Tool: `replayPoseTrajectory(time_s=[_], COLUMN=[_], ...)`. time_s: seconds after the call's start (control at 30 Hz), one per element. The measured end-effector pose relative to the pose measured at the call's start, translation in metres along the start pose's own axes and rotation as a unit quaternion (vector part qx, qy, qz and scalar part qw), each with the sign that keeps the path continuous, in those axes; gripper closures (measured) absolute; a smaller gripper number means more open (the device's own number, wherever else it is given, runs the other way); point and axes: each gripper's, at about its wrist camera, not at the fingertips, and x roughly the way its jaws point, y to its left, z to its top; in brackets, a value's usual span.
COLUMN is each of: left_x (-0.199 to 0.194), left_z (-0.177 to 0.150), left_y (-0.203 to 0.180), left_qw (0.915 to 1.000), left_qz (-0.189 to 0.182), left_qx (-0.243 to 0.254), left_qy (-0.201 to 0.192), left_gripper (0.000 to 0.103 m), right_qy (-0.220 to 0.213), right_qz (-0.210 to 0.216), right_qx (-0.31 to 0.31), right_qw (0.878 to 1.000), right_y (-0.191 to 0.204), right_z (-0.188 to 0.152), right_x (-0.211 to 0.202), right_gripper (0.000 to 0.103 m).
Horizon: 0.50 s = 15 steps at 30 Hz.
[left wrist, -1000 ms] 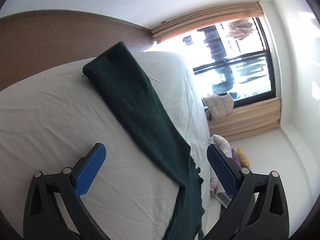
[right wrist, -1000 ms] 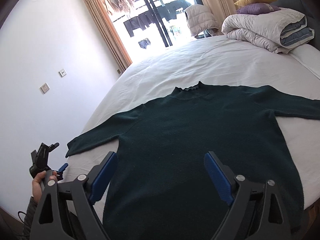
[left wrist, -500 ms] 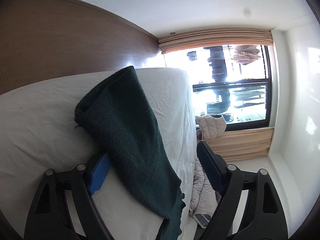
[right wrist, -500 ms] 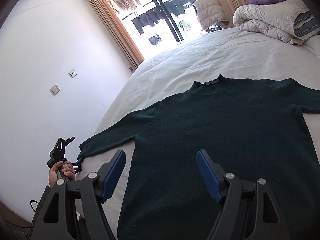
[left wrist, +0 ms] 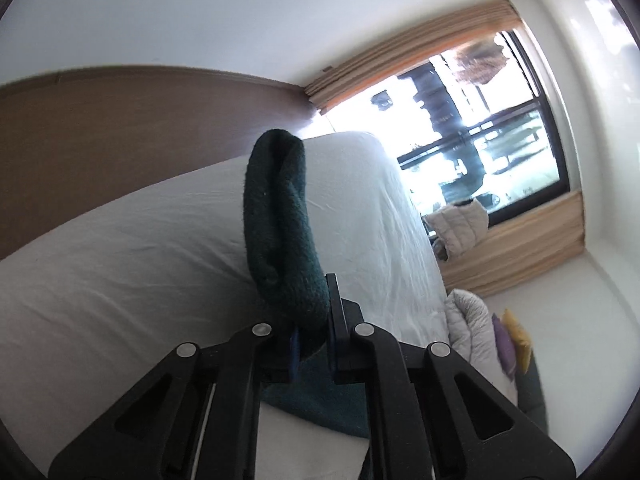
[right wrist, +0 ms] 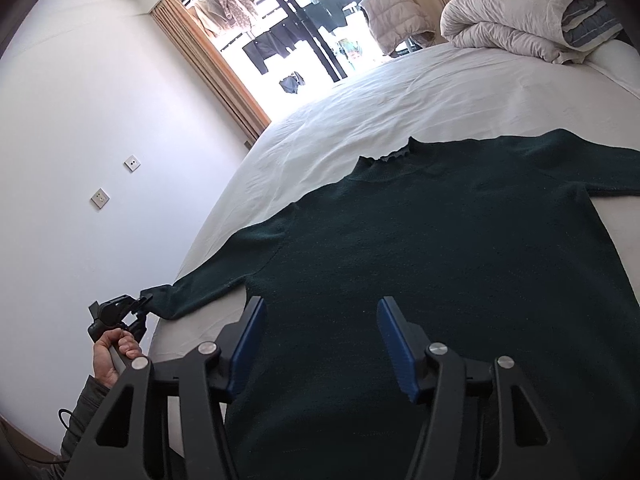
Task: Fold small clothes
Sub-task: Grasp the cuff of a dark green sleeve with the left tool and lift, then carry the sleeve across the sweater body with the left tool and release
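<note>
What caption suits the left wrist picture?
Left tool shut on the dark green sweater's sleeve cuff above the white bed.

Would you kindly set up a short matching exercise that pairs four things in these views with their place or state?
Things:
1. left gripper
2. right gripper
3. rolled duvet
4. sweater body

Place or state:
A. jaws apart, holding nothing, above the sweater's lower part
B. spread flat on the white bed
C. jaws shut on the sleeve cuff
D. bundled at the far end of the bed

Pairs: 1-C, 2-A, 3-D, 4-B
</note>
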Motion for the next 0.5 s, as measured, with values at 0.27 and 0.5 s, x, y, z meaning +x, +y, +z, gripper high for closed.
replayPoseTrajectory(time_s=[0.27,0.5], left_x=[0.052,0.105], left_z=[-0.111,-0.300], left_y=[-0.195,-0.269], left_qw=[0.9652,0.8981], left_qz=[-0.041,-0.021], left_qx=[0.254,0.428], left_qy=[0.049,0.100], left_gripper=[0.095,0.095], right_qy=[-0.013,0.013], right_qz=[-0.003,0.021], right_qx=[0.044,0.086], right_qw=[0.999,0.996], right_y=[-0.045,-0.095], right_z=[0.005,0.028], right_x=[-0.008,0.005], right_gripper=[0.043,0.043])
